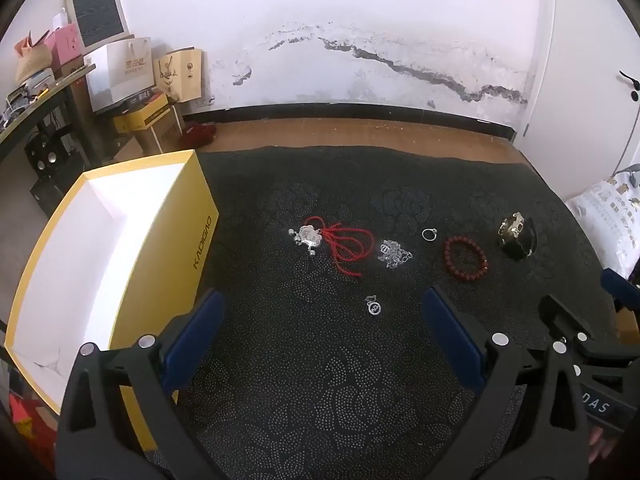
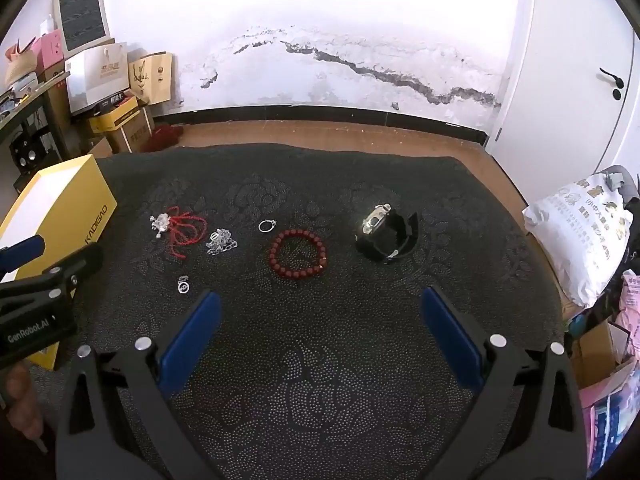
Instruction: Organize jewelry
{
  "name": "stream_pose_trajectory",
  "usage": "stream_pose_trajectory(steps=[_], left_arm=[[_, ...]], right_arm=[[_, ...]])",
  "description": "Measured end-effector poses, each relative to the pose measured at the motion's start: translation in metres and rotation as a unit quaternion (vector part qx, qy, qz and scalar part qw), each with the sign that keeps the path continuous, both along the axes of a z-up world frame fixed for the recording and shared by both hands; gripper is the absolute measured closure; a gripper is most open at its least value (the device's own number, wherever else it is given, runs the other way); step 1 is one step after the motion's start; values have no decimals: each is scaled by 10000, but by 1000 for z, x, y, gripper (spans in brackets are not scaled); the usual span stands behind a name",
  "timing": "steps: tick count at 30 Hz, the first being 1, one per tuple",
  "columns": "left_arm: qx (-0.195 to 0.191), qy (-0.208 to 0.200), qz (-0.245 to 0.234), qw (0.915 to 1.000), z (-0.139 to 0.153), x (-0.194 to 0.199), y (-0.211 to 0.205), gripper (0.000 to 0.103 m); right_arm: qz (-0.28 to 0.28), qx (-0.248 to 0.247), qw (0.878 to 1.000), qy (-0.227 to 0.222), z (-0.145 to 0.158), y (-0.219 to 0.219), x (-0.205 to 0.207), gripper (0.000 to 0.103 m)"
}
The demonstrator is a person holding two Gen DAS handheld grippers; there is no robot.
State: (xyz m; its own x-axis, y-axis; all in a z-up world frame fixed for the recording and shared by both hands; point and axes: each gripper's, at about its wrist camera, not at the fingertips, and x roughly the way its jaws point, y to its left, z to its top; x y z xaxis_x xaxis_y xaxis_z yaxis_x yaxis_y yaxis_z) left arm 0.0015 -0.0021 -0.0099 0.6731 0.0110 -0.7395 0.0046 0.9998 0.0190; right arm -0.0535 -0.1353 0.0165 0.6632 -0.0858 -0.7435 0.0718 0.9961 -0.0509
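**Nothing picked up yet — both grippers wait above the mat**

The left gripper (image 1: 320, 320) has its blue jaws spread wide with nothing between them, and the right gripper (image 2: 320, 320) stands just as wide and just as empty. Both tilt down toward the dark mat (image 1: 320, 392), hovering clear of every piece.

The jewelry lies in a loose row across the middle of both views. In the left wrist view, the red cord with its silver pendant (image 1: 334, 242) sits left of centre, a silver chain (image 1: 394, 254) just right of it, a small ring (image 1: 429, 234) beyond that, then the red bead bracelet (image 1: 466, 258) and, at far right, a watch (image 1: 516, 236). A small silver charm (image 1: 373, 306) lies apart, lower in the frame and nearest the left gripper. The open yellow box (image 1: 168, 248) fills the left side — no jewelry shows in the part of its white inside that is visible.

The task looks to be at its very start. The next move likely calls for lowering one gripper over a single piece — the charm is closest — and closing carefully, since such flat, tiny items may slip on the mat.
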Motion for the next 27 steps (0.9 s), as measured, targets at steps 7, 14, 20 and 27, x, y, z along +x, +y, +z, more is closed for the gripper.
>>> stream_pose_trajectory(steps=[7, 14, 20, 27], left_arm=[[32, -30, -16, 10000, 2, -1, -1, 6], [24, -40, -10, 10000, 2, -2, 2, 6], [40, -34, -38, 10000, 4, -2, 1, 6], [56, -48, -44, 10000, 4, -1, -1, 6]], right_arm=[[-2, 2, 10000, -5, 0, 1, 0, 6], [-11, 6, 10000, -19, 1, 1, -1, 6], [-13, 15, 10000, -13, 1, 2, -1, 6], [-19, 37, 10000, -31, 1, 1, -2, 6]])
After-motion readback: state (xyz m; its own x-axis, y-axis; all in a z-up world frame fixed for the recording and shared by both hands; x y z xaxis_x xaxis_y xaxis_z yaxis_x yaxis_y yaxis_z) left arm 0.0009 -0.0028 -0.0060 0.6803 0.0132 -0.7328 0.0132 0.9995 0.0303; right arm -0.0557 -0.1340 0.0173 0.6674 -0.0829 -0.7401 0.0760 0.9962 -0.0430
